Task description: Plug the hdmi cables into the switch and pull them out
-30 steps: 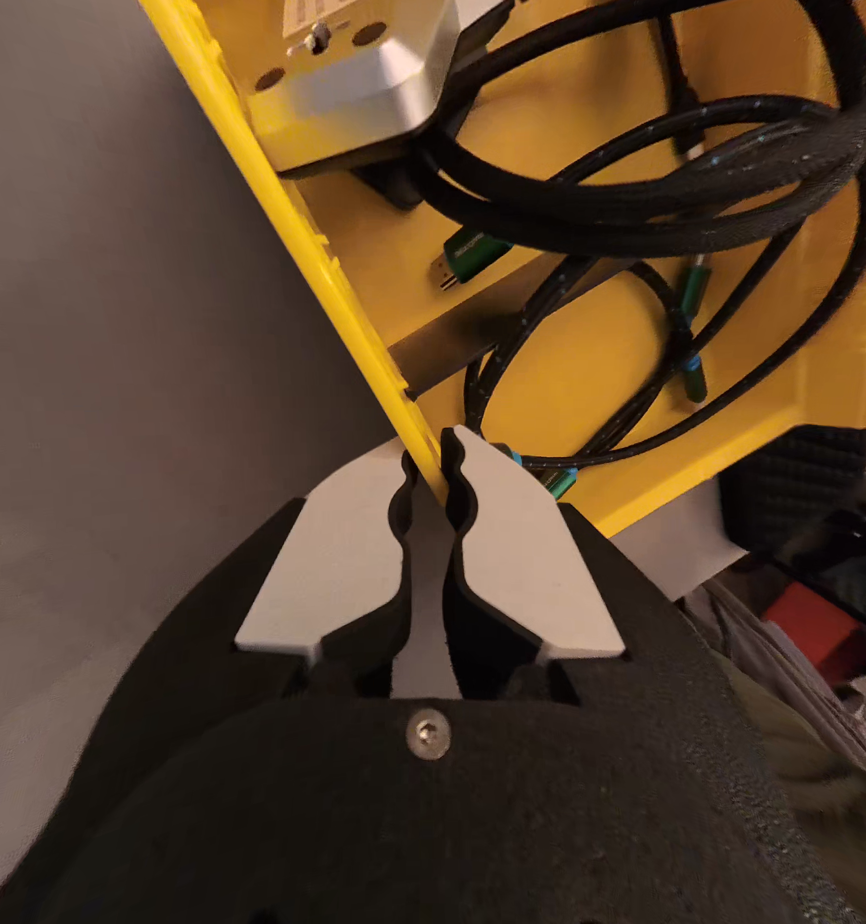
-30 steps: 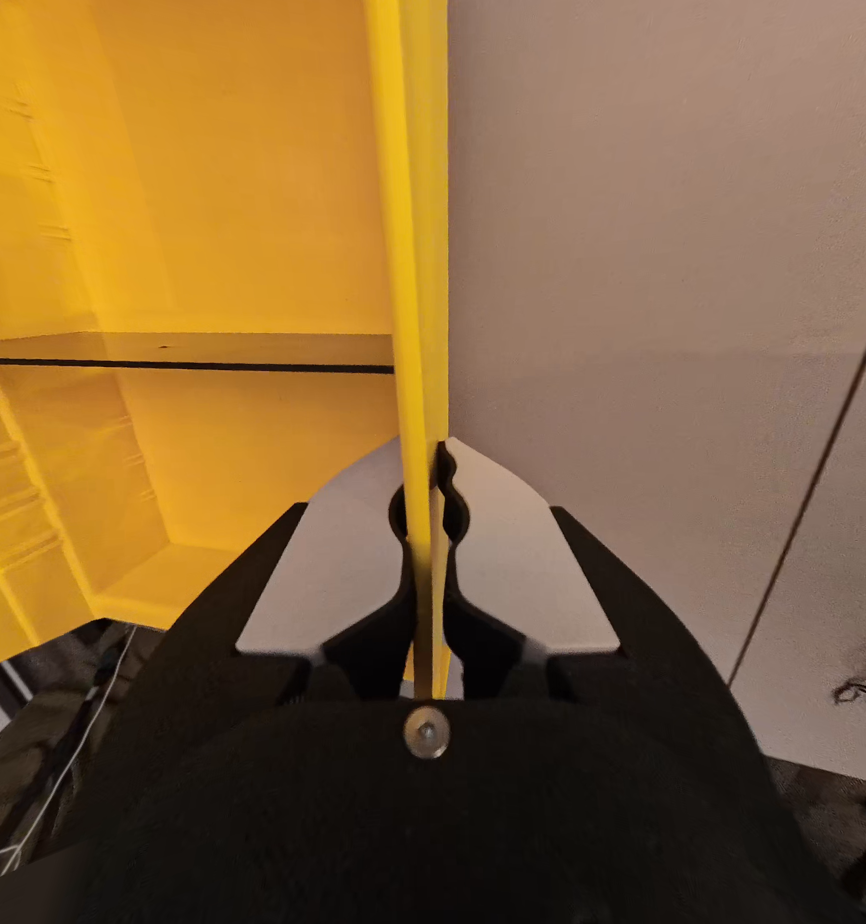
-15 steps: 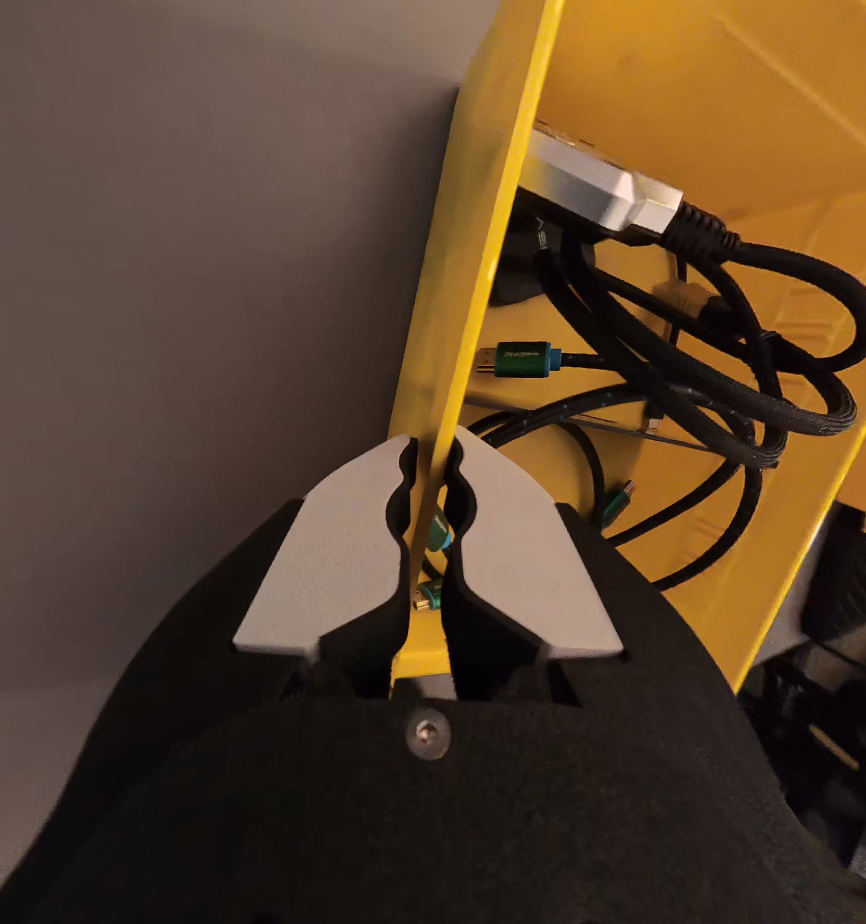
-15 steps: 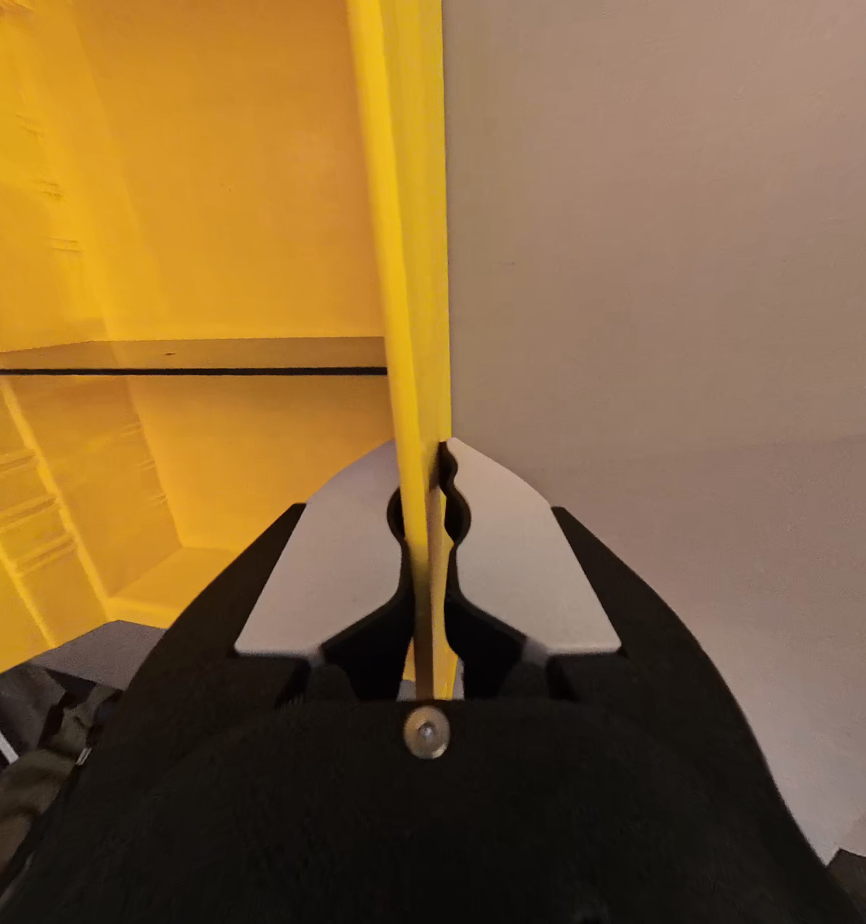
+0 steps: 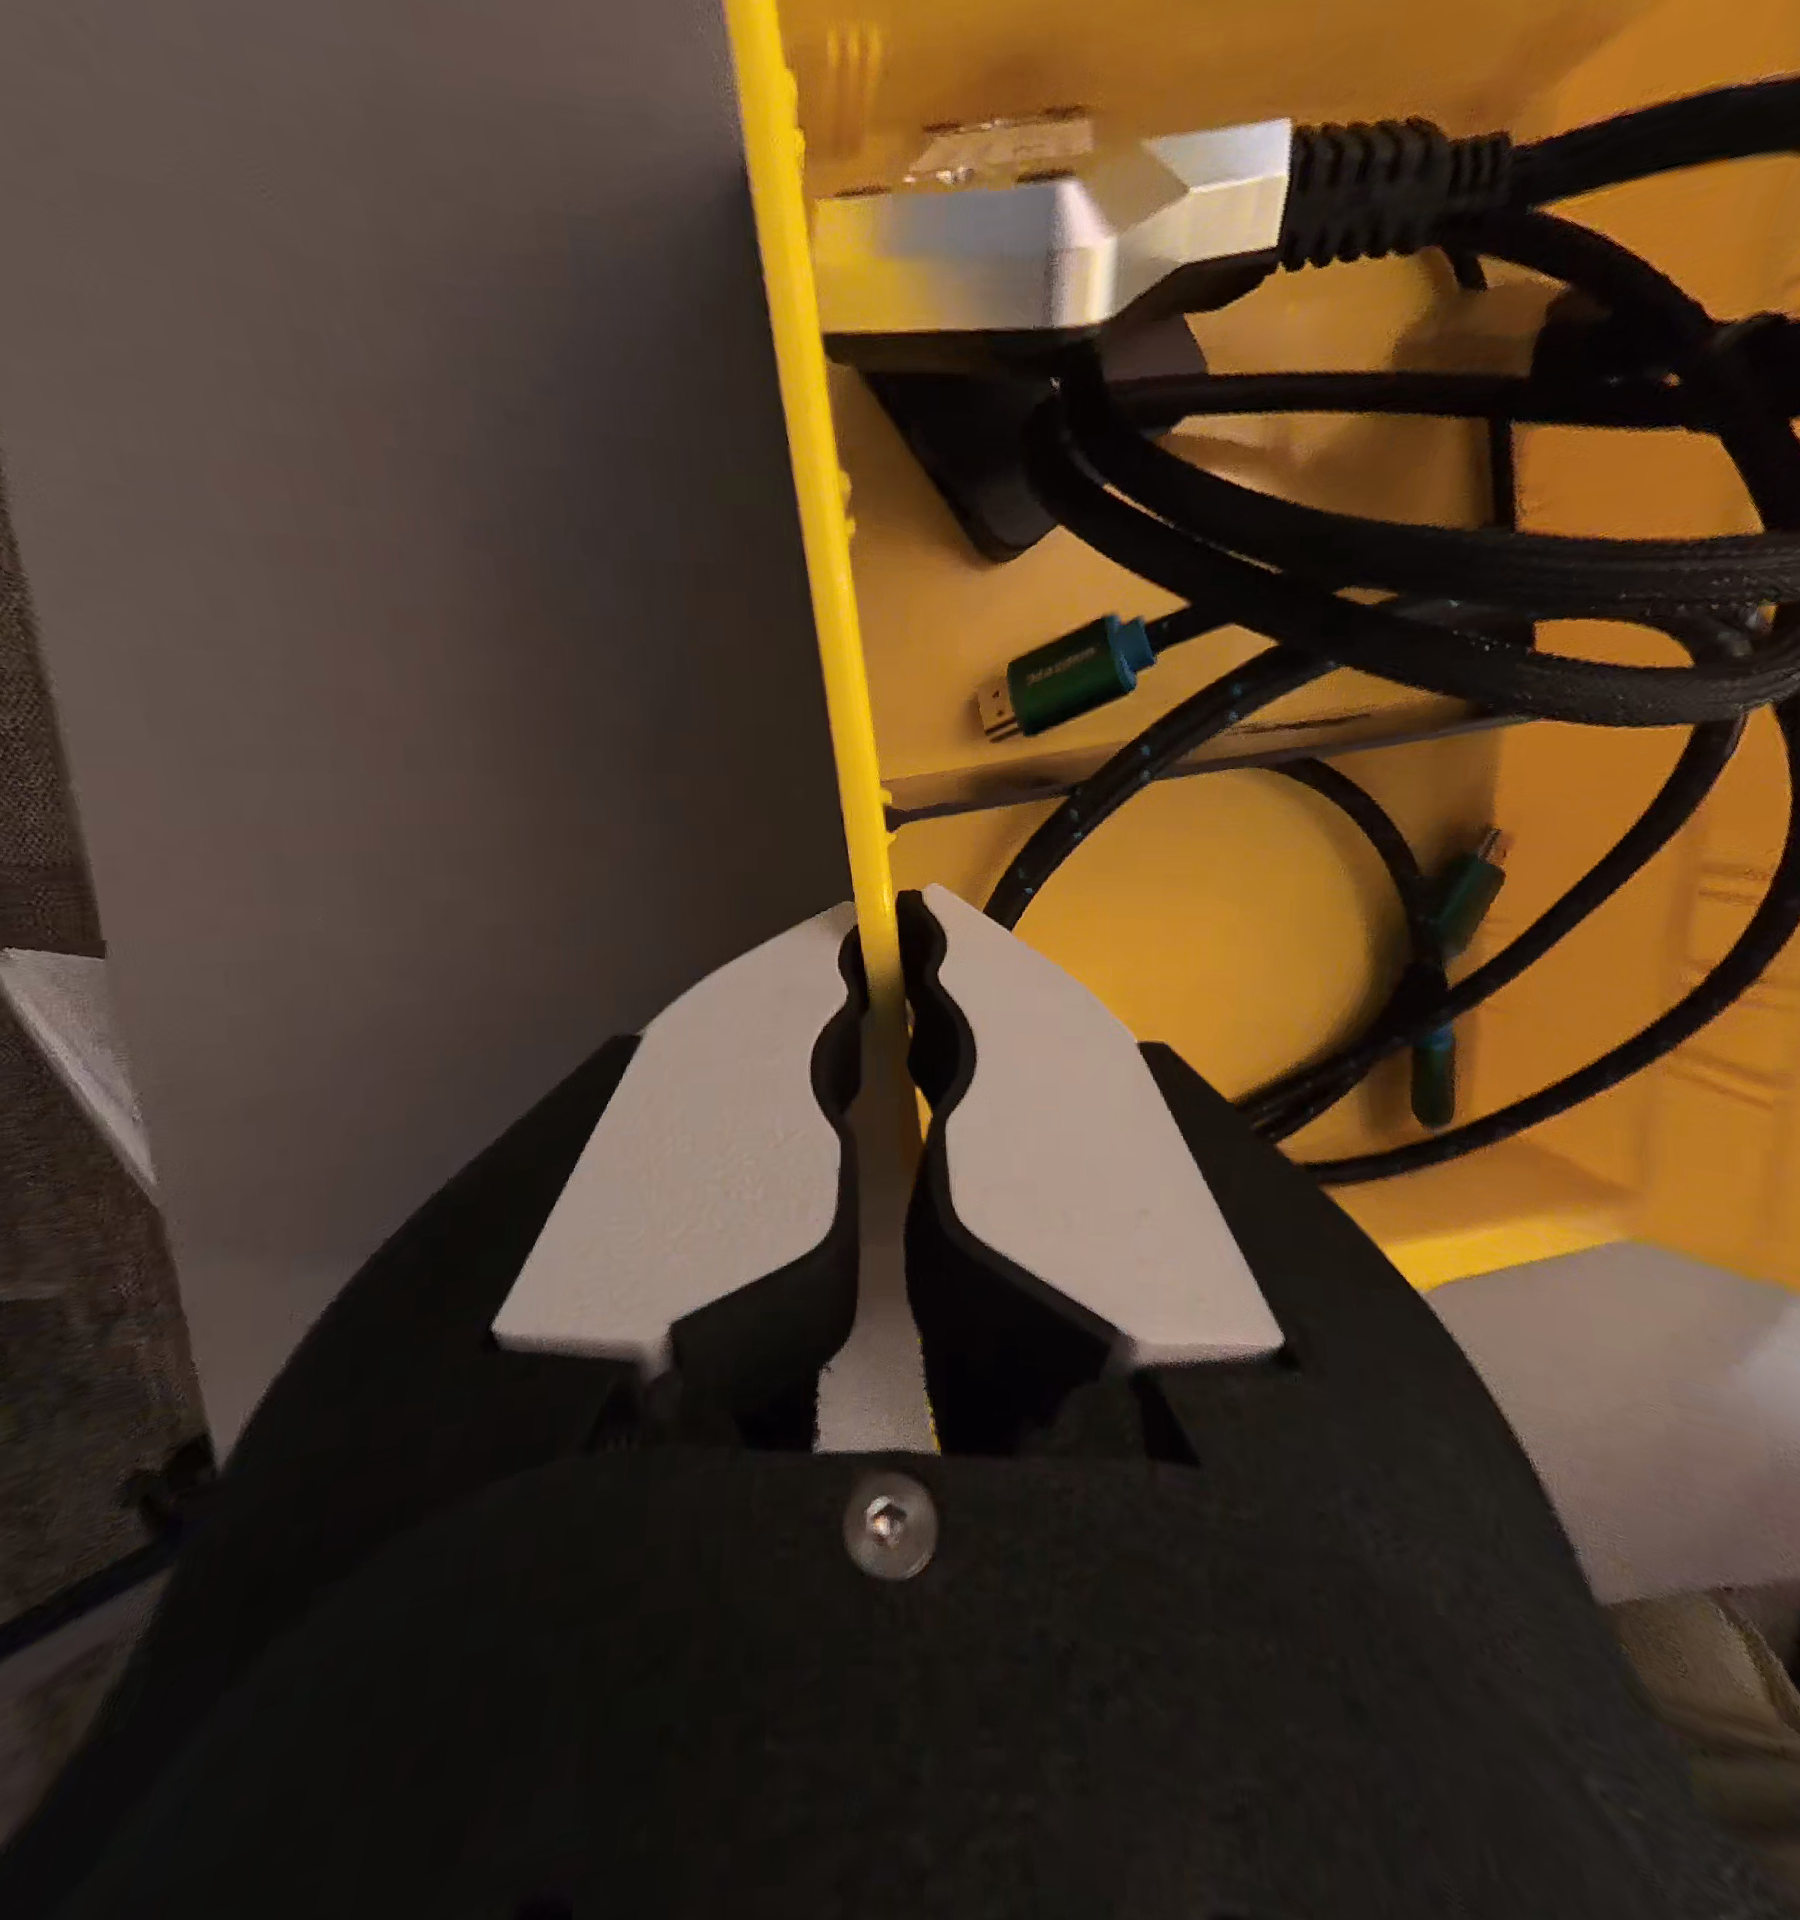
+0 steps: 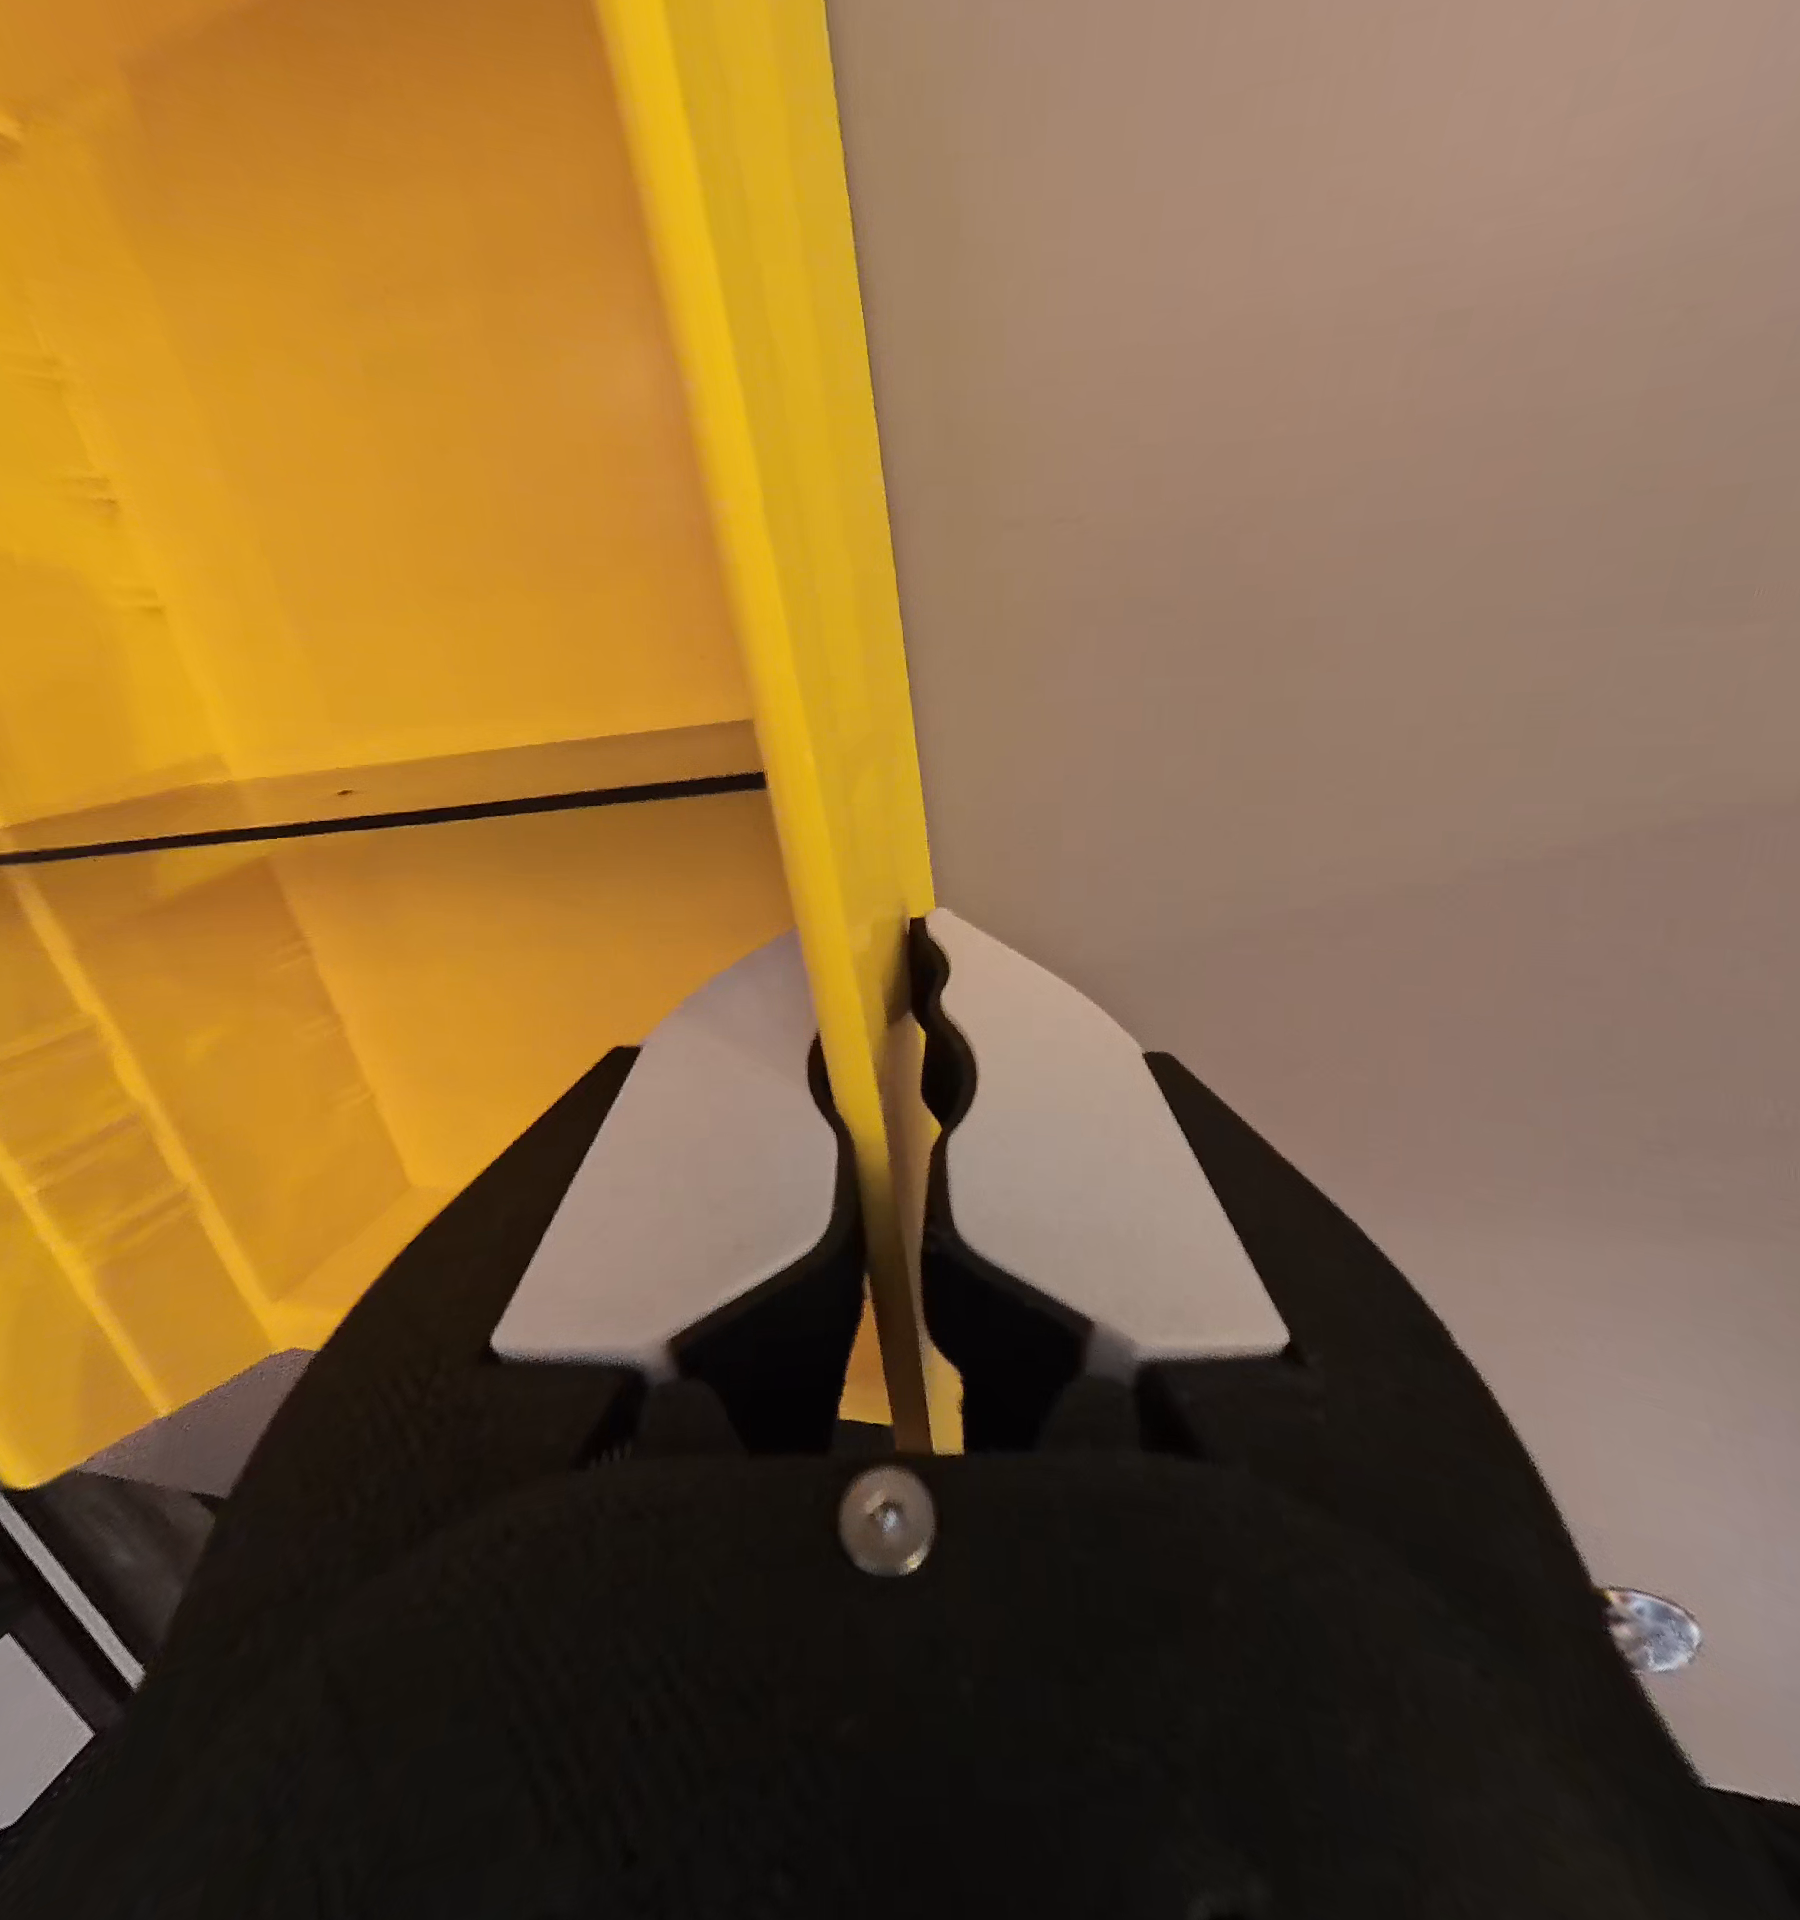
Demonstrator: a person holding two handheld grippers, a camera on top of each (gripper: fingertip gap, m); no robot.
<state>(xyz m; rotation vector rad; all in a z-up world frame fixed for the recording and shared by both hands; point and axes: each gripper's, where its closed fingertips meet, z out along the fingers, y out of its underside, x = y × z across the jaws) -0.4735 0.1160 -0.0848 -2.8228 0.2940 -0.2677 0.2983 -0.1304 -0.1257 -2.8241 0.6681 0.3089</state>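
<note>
HDMI cables (image 5: 1395,582), black braided, several, lie coiled inside a yellow bin (image 5: 1239,852), filling the right half of the left wrist view. Nearest item in that view: left gripper (image 5: 888,935), lower centre, white fingers (image 5: 730,1122) on a black body, closed to a narrow slit and pinching the bin's thin yellow wall, which runs up the middle of the frame. Just past the fingertips on the right, a thin cable loop with two small green plugs (image 5: 1462,894) at mid right. Above it, one loose plug with a green and blue shell (image 5: 1072,686), gold tip pointing left, lying free at centre right. Farthest, upper right: silver switch (image 5: 1031,249) against the bin wall, a thick black cable joined to its right end. Grey wall (image 5: 408,520) fills the left half. Right wrist view, near to far: right gripper (image 6: 885,977), lower centre, likewise closed on a yellow bin wall (image 6: 792,520); bare yellow interior at left with a dark horizontal seam; pale wall at right.
</note>
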